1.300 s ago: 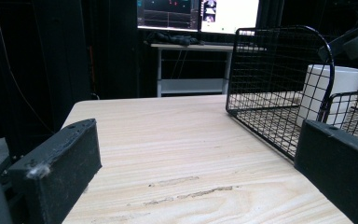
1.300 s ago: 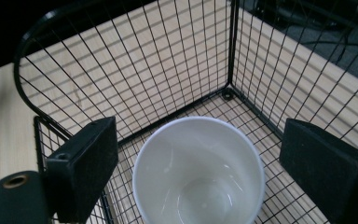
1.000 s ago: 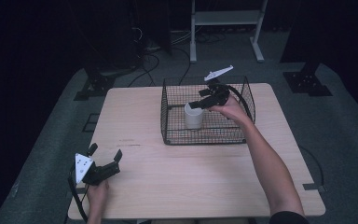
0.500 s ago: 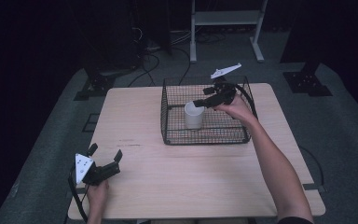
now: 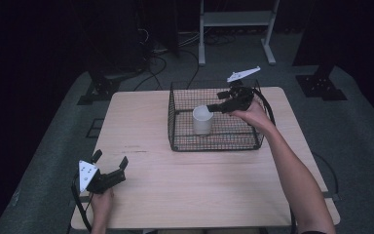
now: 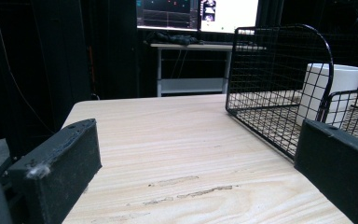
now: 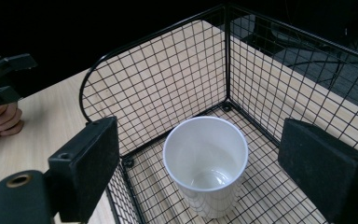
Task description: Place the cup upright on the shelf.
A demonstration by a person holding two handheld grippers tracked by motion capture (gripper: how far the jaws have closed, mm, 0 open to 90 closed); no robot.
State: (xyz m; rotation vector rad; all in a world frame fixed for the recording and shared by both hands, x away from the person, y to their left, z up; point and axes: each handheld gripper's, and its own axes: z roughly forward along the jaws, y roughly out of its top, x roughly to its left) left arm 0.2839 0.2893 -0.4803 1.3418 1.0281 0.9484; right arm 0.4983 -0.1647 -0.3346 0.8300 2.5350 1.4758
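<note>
A white cup (image 5: 202,120) stands upright inside a black wire basket (image 5: 214,146) at the back of the wooden table (image 5: 175,185). My right gripper (image 5: 213,107) hovers over the basket, open, its jaws spread wide just above and to the right of the cup's rim. The right gripper view looks down into the cup (image 7: 205,163), with the basket wall (image 7: 168,84) behind it. Near the table's front left corner my left gripper (image 5: 110,158) rests low and open, holding nothing. Its own view shows the basket (image 6: 270,70) and the cup (image 6: 328,93) to the right.
Bare tabletop spreads between the left gripper and the basket. A metal stand (image 5: 233,19) and cables (image 5: 151,44) are on the floor behind the table. Monitors (image 6: 198,14) glow at the back in the left gripper view.
My right gripper has drifted a little to the right above the basket, away from the cup. The cup and the left gripper have stayed put.
</note>
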